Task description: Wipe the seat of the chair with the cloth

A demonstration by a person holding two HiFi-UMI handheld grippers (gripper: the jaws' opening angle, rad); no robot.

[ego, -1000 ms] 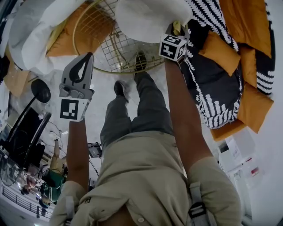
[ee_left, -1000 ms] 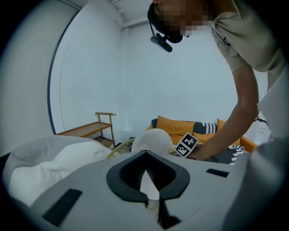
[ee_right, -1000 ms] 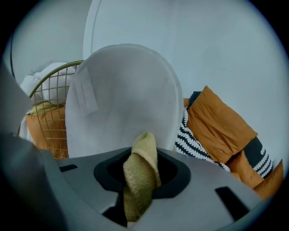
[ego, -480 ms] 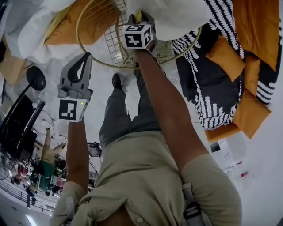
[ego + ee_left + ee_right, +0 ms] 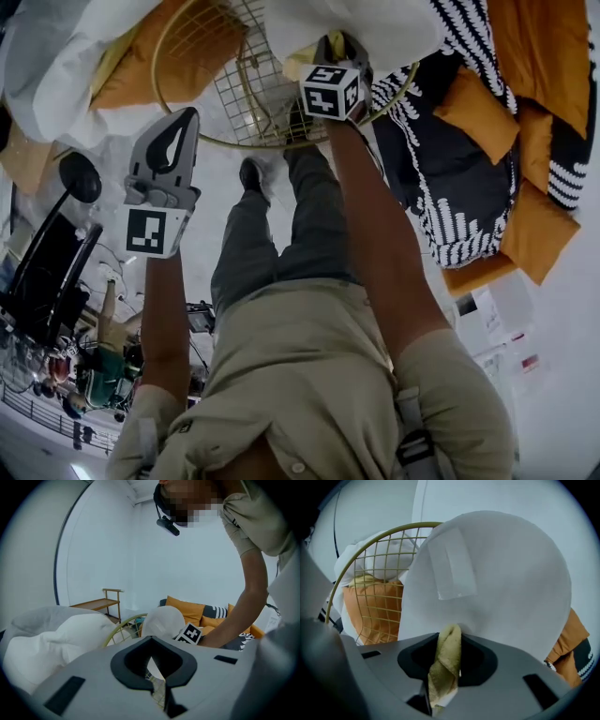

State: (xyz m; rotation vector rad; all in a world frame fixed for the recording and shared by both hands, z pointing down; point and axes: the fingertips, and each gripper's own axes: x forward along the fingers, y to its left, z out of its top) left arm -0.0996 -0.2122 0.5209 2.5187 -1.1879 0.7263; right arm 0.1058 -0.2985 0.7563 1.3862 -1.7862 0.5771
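1. The right gripper (image 5: 450,635) has its jaws closed on the cloth (image 5: 444,667). The cloth is a yellow fold pinched between them, and its upper end touches the chair's white cushion (image 5: 501,583).
2. The left gripper (image 5: 188,118) has its jaws together with nothing in them. In the head view it is held at about 8 o'clock from the right gripper, apart from the cloth.
3. The chair (image 5: 239,86) is a gold wire frame at 12 o'clock in the head view. Bare mesh shows at 9 o'clock from the right gripper, and the cushion lies from 12 to 2 o'clock.
4. An orange pillow (image 5: 164,61) shows through the mesh at 10 o'clock.
5. A black-and-white throw (image 5: 459,220) and orange cushions (image 5: 473,117) lie at 3 o'clock.
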